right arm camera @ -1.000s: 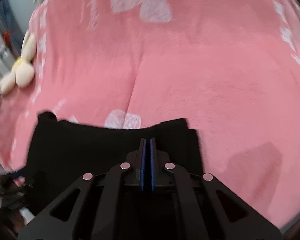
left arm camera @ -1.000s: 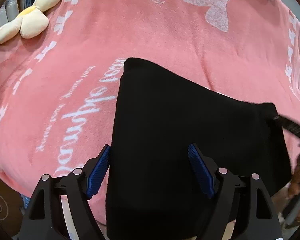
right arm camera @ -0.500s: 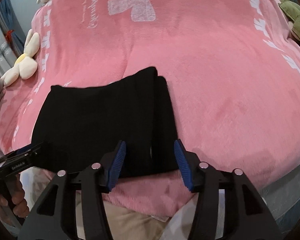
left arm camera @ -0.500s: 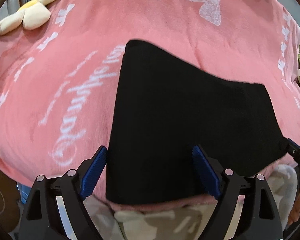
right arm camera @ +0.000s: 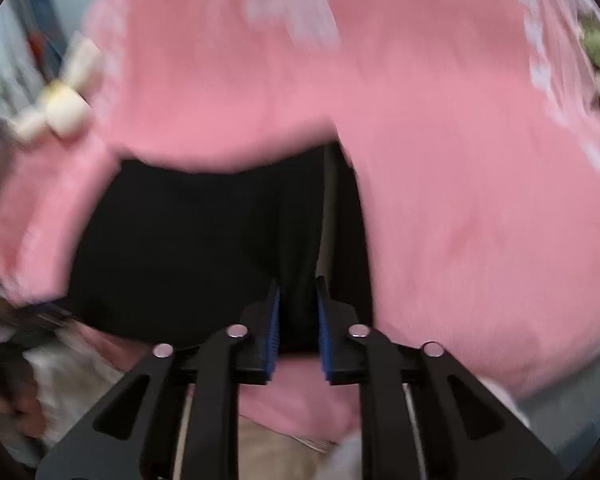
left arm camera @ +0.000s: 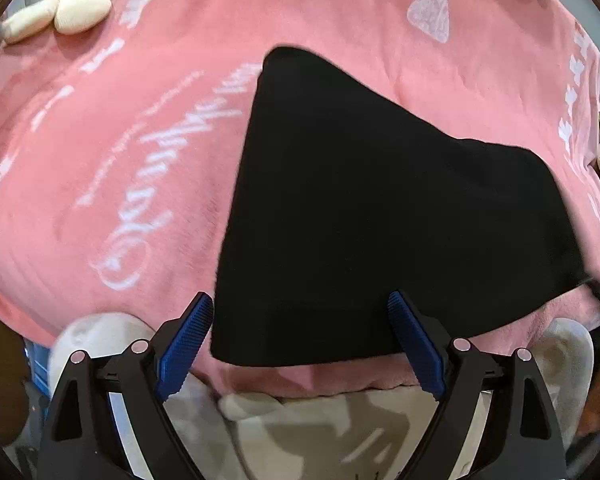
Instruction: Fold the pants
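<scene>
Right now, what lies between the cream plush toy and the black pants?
Only bare pink blanket with white lettering lies between the plush toy and the pants, clearest in the left wrist view.

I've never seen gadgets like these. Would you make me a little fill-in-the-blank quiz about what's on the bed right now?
1. The folded pants are coloured ____.
2. They lie on a ____ blanket with white lettering.
3. The left gripper has its jaws wide ____, gripping nothing.
4. The cream plush toy lies ____ the pants, not touching them.

Missing words: black; pink; open; apart from
</scene>
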A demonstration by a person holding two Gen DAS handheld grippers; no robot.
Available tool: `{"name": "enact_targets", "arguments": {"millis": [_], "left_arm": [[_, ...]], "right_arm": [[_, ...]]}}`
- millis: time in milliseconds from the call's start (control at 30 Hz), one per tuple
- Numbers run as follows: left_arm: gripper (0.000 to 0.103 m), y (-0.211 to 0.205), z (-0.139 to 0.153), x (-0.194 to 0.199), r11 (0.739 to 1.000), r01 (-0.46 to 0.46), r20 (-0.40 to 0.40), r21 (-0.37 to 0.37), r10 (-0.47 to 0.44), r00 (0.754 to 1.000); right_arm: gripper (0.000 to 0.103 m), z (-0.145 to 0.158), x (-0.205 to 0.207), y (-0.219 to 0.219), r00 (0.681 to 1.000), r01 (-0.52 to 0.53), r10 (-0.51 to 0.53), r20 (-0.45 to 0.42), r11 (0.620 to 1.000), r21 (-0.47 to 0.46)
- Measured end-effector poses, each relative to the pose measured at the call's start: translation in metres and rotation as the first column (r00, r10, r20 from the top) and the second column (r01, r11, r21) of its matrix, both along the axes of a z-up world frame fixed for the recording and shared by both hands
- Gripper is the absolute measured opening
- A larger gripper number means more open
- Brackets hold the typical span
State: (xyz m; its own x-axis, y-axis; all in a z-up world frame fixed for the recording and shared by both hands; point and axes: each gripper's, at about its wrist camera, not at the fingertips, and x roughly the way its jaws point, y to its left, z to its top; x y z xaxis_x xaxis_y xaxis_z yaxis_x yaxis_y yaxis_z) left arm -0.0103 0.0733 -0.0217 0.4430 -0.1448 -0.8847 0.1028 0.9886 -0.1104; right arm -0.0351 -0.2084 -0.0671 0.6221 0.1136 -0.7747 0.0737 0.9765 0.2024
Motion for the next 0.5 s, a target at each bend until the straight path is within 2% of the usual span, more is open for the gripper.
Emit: {"name": "enact_targets", "arguments": {"millis": [67, 100, 167, 300, 367, 400, 433, 467, 500], "left_arm": [[0.087, -0.002, -0.001, 0.001, 1.0, -0.003, -0.01, 0.013, 0.003, 1.0], [0.087, -0.003, 0.001, 0.0, 1.0, 0.002, -0.001, 0.02, -0.002, 1.0], [0.087, -0.004, 0.005, 0.0, 0.999, 0.01, 0.016, 0.045, -0.01, 1.0], [0.088, -0.002, 0.001, 0.005, 0.999, -0.015, 0.012, 0.041, 0.015, 1.0], [0.088, 0.001, -0.001, 0.009, 0.999, -0.026, 0.003, 0.027, 0.026, 1.0], [0.088, 0.003, 0.0, 0.008, 0.999, -0.029, 0.001, 0.02, 0.029, 1.0], [0.088, 0.005, 0.001, 0.01, 0.999, -0.029, 0.003, 0.016, 0.028, 1.0], [0.088, 0.005, 0.001, 0.01, 1.0, -0.026, 0.005, 0.016, 0.025, 1.0], [0.088, 0.005, 0.001, 0.01, 1.0, -0.016, 0.013, 0.02, 0.016, 1.0]], "right_arm": [[0.024, 0.004, -0.008, -0.006, 0.999, 0.031, -0.033, 0.032, 0.997, 0.07], [0.025, 0.016, -0.012, -0.006, 0.998, 0.042, -0.045, 0.046, 0.996, 0.073], [0.026, 0.042, -0.016, -0.006, 0.99, 0.046, -0.055, 0.13, 0.997, 0.067], [0.026, 0.082, 0.015, 0.009, 0.977, -0.082, 0.068, 0.2, 0.995, 0.063], [0.026, 0.073, 0.044, 0.019, 0.978, -0.143, 0.136, 0.161, 0.989, 0.034], [0.026, 0.056, 0.066, 0.018, 0.982, -0.147, 0.144, 0.119, 0.989, 0.017], [0.024, 0.039, 0.086, 0.014, 0.988, -0.136, 0.135, 0.069, 0.991, 0.004], [0.016, 0.022, 0.107, 0.006, 0.994, -0.106, 0.106, 0.016, 0.994, -0.016], [0.015, 0.014, 0.116, -0.001, 0.996, -0.086, 0.086, 0.006, 0.996, -0.022]]}}
